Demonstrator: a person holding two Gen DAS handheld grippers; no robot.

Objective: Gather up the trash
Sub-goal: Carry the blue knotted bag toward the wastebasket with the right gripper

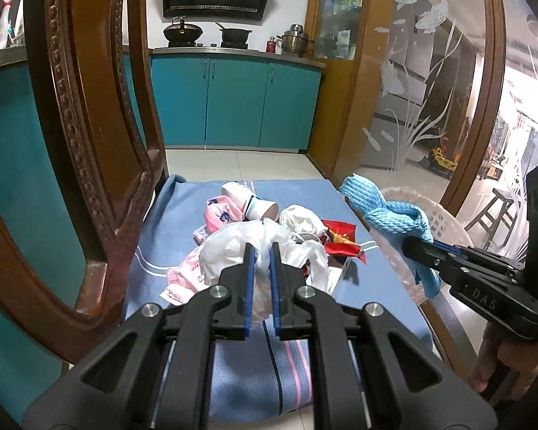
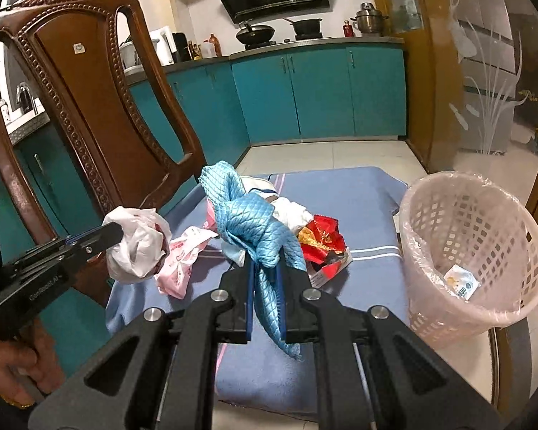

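A heap of trash lies on a blue striped cloth [image 1: 183, 200]. My left gripper [image 1: 262, 247] is shut on a crumpled white plastic bag [image 1: 229, 251], which the right wrist view shows lifted off the cloth [image 2: 140, 247] at the left gripper [image 2: 116, 231]. My right gripper [image 2: 264, 263] is shut on a light blue quilted rag [image 2: 247, 211] that hangs from its jaws. In the left wrist view the rag [image 1: 387, 211] and the right gripper [image 1: 409, 247] are just in front of the pink basket [image 1: 444, 215]. A red wrapper [image 2: 322, 240], pink wrappers [image 2: 183, 254] and a paper cup [image 1: 251, 204] remain in the heap.
The pink lattice basket [image 2: 513, 251], lined with clear plastic, stands right of the cloth with one small packet [image 2: 461, 281] inside. A carved wooden chair back [image 2: 89, 107] rises close on the left. Teal kitchen cabinets [image 2: 322, 93] and a tiled floor lie beyond; a glass door is on the right.
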